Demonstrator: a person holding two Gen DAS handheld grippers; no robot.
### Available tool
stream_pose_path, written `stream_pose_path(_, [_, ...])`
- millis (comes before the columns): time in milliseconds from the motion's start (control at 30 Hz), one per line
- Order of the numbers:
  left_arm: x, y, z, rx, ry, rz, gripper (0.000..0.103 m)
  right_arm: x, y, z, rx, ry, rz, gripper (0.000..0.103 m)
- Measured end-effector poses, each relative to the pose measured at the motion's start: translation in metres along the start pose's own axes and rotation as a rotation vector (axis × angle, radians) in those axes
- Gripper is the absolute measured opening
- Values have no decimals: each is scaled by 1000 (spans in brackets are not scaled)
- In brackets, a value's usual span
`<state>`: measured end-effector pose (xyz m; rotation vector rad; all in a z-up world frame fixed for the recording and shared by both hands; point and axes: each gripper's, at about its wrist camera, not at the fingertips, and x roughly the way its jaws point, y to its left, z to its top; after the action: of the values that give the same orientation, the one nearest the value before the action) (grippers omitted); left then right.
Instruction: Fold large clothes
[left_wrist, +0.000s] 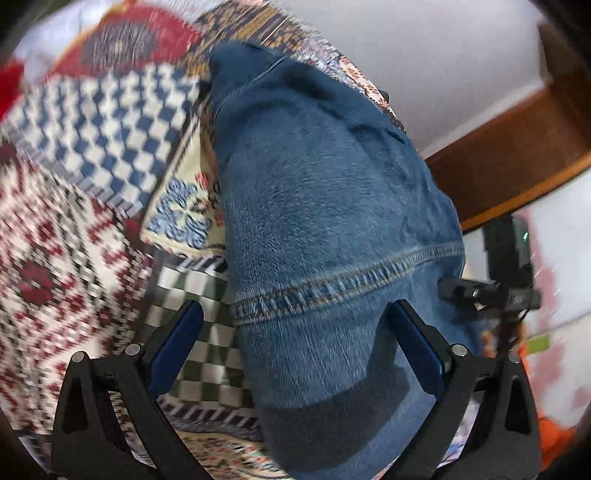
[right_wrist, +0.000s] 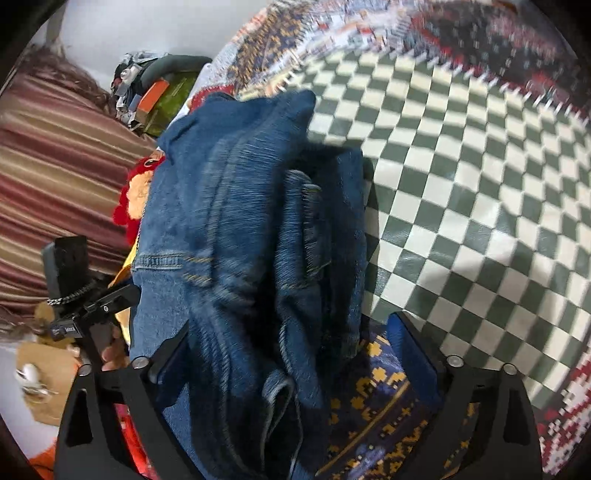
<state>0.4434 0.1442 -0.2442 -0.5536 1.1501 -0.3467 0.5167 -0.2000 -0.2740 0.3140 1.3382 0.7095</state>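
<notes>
Lying in a rumpled, partly folded heap on a patchwork spread (left_wrist: 96, 122), the blue jeans (left_wrist: 332, 192) run forward from between the fingers of the left gripper (left_wrist: 295, 325), whose jaws stand wide apart. The denim lies in the gap, nearer the right-hand pad; neither blue pad (left_wrist: 177, 332) visibly presses on it. A stitched hem crosses the cloth just ahead of the fingertips. To the left of these tongs the spread shows blue-and-white checks and red-and-white diamonds, and a green-and-white checked patch sits under the left finger. Ahead and to the right lie a pale floor and a brown wooden bar (left_wrist: 517, 147).

The right gripper (right_wrist: 288, 339) is also fully open. The jeans (right_wrist: 240, 221) bunch in thick folds between its fingers and ahead of them, covering the left finger's tip; whether cloth touches that pad is hidden. The right pad (right_wrist: 410, 354) stands clear over a navy-and-yellow patterned patch. Right of it spreads the green-and-white checked cloth (right_wrist: 480, 184). To the left a hand (right_wrist: 110, 350) holds the other gripper, beside a striped fabric (right_wrist: 55, 166).
</notes>
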Motion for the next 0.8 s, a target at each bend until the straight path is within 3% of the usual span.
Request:
stream_pose_path(267, [41, -6, 14, -40, 81, -94, 102, 19, 22, 14, -79, -22, -17, 103])
stream_pose_path(433, [50, -16, 17, -26, 86, -75, 101, 26, 30, 20, -85, -46, -5, 99])
stream_pose_path(500, [50, -18, 17, -28, 75, -74, 96, 25, 31, 20, -77, -54, 8, 89])
stream_pose_path(700, [31, -42, 10, 45, 22, -41, 74, 2, 34, 13, -62, -86, 30, 44])
stream_pose_path(800, [19, -55, 8, 71, 3, -47, 65, -12, 48, 8, -82, -100, 10, 38])
